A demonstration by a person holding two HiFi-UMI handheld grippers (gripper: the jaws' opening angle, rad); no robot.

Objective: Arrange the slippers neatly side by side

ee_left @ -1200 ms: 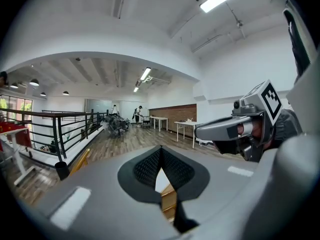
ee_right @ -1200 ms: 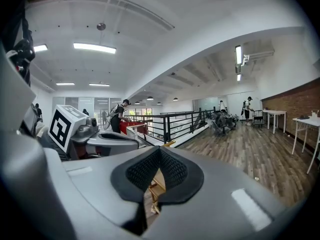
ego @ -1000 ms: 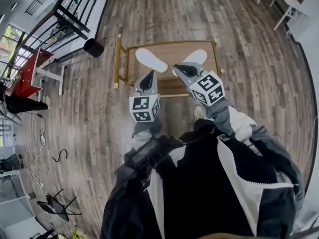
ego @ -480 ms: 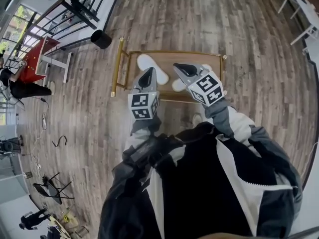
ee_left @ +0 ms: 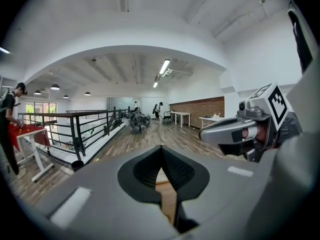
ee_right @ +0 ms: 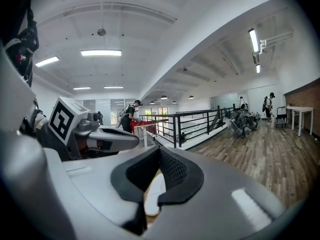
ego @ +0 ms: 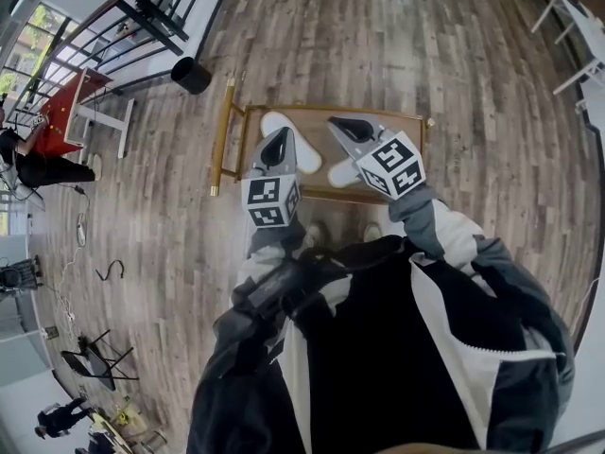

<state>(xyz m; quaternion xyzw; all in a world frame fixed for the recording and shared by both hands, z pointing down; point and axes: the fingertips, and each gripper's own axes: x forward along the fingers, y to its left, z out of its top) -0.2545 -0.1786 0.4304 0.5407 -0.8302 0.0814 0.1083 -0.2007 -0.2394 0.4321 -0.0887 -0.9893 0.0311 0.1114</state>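
- Head view: compared with a second ago, the low table (ego: 313,138) has drawn closer, and both grippers now reach out over it.
- The left gripper (ego: 280,138) covers most of the left slipper (ego: 268,120). The right gripper (ego: 338,124) covers the middle of the right slipper (ego: 339,170).
- The two slippers lie on the tabletop, apart from each other. How they are angled is mostly hidden.
- This looks like the approach: nothing is picked up yet, and the jaws must open before either slipper can be moved.
- The slippers are white, flat and rounded like soles. The tabletop is smooth brown wood in a shiny gold frame (ego: 225,130), and it stands on a floor (ego: 425,45) of streaky wooden planks.
- Left gripper view: the jaws are closed together at the tip (ee_left: 161,150) with nothing held. Their black pads are ribbed, and a sliver of white slipper and wood shows below them.
- The other gripper (ee_left: 227,133) hangs level beside it, grey and smooth.
- Right gripper view: these jaws are also pressed together and empty (ee_right: 159,152). Through the notch under the pads shows a white slipper (ee_right: 152,189) with a tan edge.
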